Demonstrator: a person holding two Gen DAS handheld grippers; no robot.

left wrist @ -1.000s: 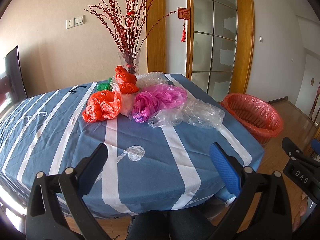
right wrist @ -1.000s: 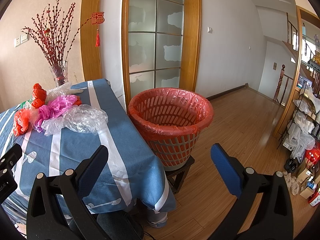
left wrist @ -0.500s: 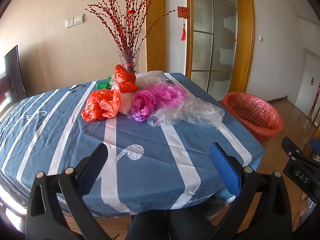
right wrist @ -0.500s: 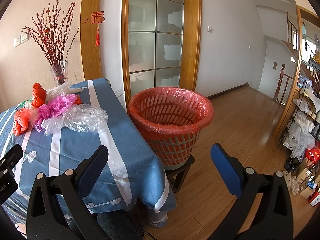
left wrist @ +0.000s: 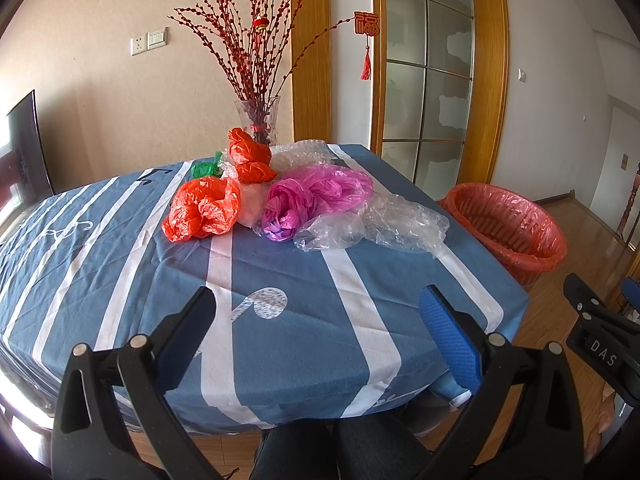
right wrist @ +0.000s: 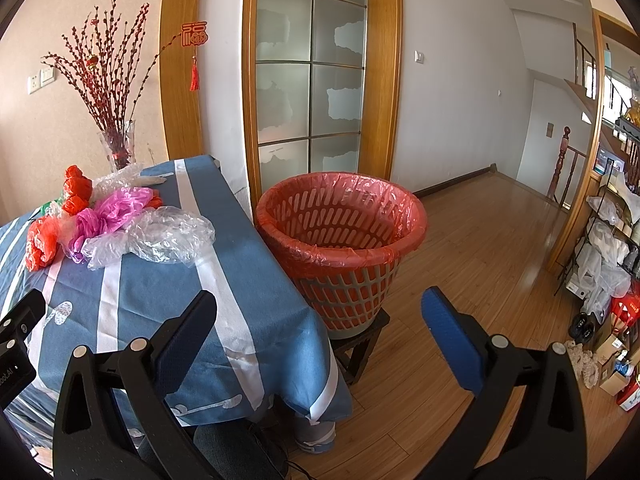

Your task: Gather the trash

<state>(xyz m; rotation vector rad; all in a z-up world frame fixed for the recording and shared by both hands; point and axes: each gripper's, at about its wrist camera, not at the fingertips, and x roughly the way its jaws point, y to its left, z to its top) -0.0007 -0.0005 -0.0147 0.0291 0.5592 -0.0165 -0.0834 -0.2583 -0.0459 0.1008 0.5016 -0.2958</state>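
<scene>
Step in hand: approach — nothing collected yet. Left gripper and right gripper both gape wide, empty. Next: reach the left gripper forward to the plastic bags ahead, pinch one, carry it to the basket ahead of the right gripper.

A: The desk wears a matt woven cloth, blue with white stripes, faintly creased; the orange bag and pink bag are thin crinkled plastic film, softly shiny.

B: The clear wrap is glossier, transparent plastic; bubble wrap lies behind it; the vase looks like smooth glass.

A: The basket is slotted hard plastic lined with thin red film; the floor is glossy wood planks.

B: The right gripper is matt black plastic; one pad is textured blue, with metal rivets.
</scene>
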